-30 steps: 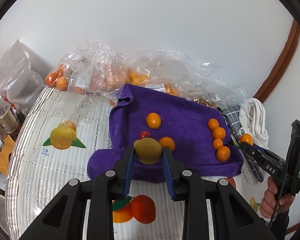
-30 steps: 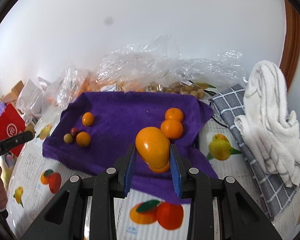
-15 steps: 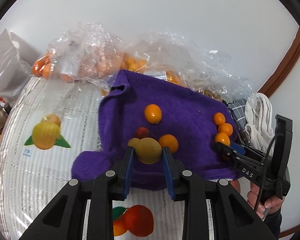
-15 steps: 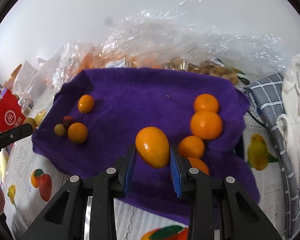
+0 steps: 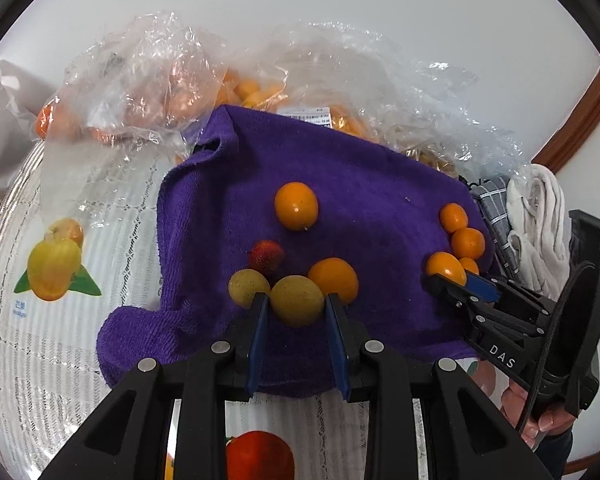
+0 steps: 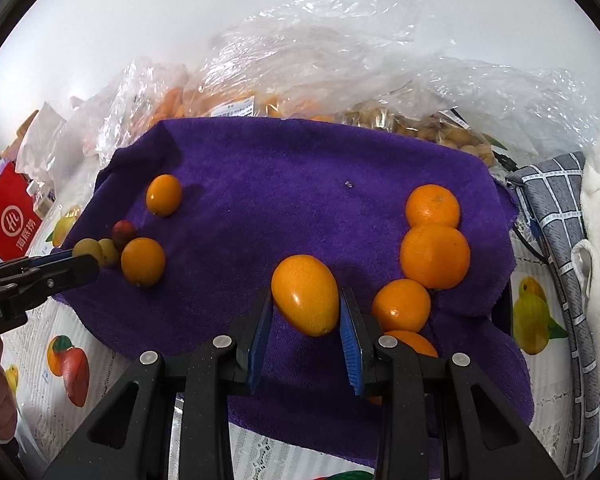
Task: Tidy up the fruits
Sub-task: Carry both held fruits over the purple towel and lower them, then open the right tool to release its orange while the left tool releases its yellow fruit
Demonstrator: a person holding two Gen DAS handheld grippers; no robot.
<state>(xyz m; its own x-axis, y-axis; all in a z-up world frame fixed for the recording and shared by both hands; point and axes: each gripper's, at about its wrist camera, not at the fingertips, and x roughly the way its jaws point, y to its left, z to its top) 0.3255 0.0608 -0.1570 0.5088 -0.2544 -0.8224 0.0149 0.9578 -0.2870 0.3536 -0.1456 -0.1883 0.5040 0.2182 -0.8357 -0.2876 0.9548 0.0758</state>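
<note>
Grippers both grip fruit above the towel: left gripper a yellow fruit, right gripper an orange. Only the right view shows the red box, far left.

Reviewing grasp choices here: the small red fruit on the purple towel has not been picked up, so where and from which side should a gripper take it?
Grip the small red fruit across its middle, probably descending from above with fingers along its open far-and-left sides. It touches the yellow-green fruit in front, and the left gripper crowds that side.
</note>
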